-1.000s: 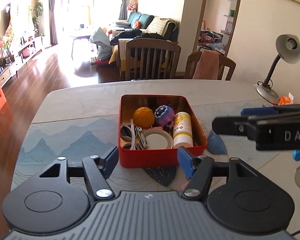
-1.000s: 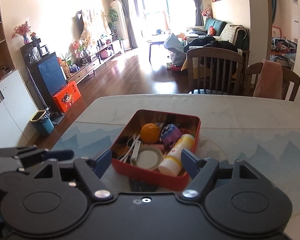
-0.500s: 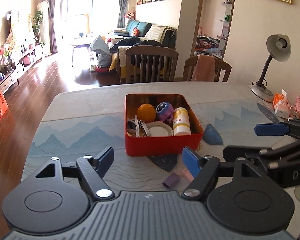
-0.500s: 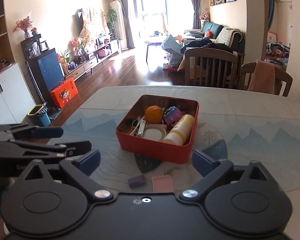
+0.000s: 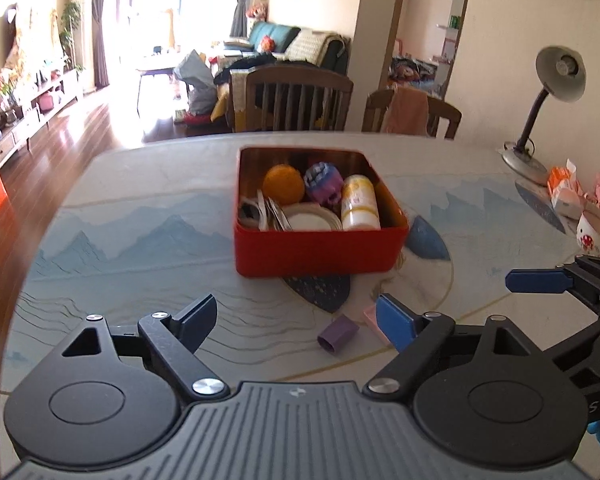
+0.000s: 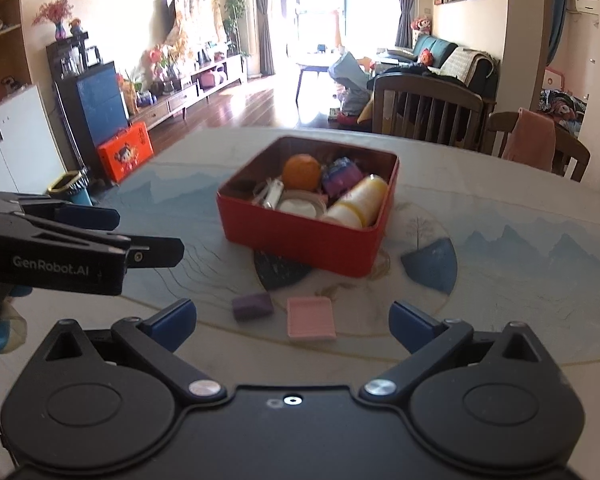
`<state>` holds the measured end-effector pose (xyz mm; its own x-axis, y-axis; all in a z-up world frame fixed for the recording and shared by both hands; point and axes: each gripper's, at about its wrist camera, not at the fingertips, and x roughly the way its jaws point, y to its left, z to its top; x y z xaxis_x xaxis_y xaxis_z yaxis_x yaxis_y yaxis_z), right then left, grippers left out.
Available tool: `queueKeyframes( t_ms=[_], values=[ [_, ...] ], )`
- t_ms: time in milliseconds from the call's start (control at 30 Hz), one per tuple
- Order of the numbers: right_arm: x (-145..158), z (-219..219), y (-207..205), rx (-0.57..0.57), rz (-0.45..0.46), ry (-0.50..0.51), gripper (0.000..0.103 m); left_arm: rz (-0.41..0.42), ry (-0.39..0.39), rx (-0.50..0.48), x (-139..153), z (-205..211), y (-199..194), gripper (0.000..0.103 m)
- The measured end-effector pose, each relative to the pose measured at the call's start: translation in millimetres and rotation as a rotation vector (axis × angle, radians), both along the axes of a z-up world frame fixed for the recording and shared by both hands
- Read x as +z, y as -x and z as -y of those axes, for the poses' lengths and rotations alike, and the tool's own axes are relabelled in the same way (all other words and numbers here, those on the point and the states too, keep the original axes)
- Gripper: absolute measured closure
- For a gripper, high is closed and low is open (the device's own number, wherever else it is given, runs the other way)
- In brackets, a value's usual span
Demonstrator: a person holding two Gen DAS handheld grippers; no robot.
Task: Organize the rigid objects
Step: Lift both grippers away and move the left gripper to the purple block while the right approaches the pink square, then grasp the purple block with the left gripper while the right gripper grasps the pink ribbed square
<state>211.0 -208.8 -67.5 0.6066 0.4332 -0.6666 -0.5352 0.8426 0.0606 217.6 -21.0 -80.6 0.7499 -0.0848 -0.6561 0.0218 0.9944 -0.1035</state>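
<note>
The red tin [image 5: 320,252] sits about mid-counter [image 5: 140,216], well back from the near edge, and it is the heaviest thing here: stiff sheet metal with smooth upright walls and rounded corners. Loaded as it is, it would likely slide rather than lift, so a hold across one wall at the rim looks safer than a pinch on the flat side.

Inside it, from biggest down: a pale yellow bottle [image 5: 360,204] lying along the right wall, hard and round, apt to roll, best taken across its body; an orange ball [image 5: 284,184] toward the far left, probably firm and hard to pinch; a purple ridged toy [image 5: 322,182] between ball and bottle; a white round lid [image 5: 310,220] near the front wall, thin and flat; and small metal clippers [image 6: 274,194], slippery and low.

On the bare counter between the tin and the near edge lie a flat pink block [image 6: 311,318] and, just left of it, a small purple block [image 6: 253,306]. Both look light and stiff; the pink one is thin, so grip its side edges.

The left tongs [image 5: 296,324] are spread wide, having just been opening, with nothing pinched. The right tongs [image 6: 292,320] are spread to their fullest, empty, the pink block lying ahead between their tips
</note>
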Motion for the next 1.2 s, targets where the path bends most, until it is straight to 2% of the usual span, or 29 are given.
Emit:
queueKeyframes(
  t_ms=[267, 500, 667, 767, 900, 1100, 1167, 1200],
  values=[
    [-37, 3, -19, 0.01, -0.058, 0.045, 0.0, -0.087, -0.023, -0.043, -38, 20, -22, 0.016],
    [-55, 4, -33, 0.041, -0.089, 0.047, 0.004, -0.126, -0.037, -0.055, -60, 27, -42, 0.016],
    [-61, -1, -38, 0.064, -0.099, 0.051, 0.009, -0.142, -0.041, -0.046, -70, 25, -51, 0.016],
    [-64, -2, -41, 0.076, -0.102, 0.05, 0.015, -0.142, -0.053, -0.045, -73, 25, -55, 0.016],
    [-65, -4, -40, 0.092, -0.071, 0.075, 0.018, -0.127, -0.07, -0.056, -75, 28, -57, 0.017],
    [-65, -4, -38, 0.103, -0.04, 0.094, 0.023, -0.142, -0.083, -0.052, -80, 30, -63, 0.025],
    [-64, -3, -39, 0.102, -0.038, 0.092, 0.027, -0.14, -0.11, -0.051, -81, 32, -65, 0.034],
    [-63, -3, -40, 0.099, -0.035, 0.09, 0.032, -0.136, -0.121, -0.057, -81, 32, -65, 0.035]
  ],
)
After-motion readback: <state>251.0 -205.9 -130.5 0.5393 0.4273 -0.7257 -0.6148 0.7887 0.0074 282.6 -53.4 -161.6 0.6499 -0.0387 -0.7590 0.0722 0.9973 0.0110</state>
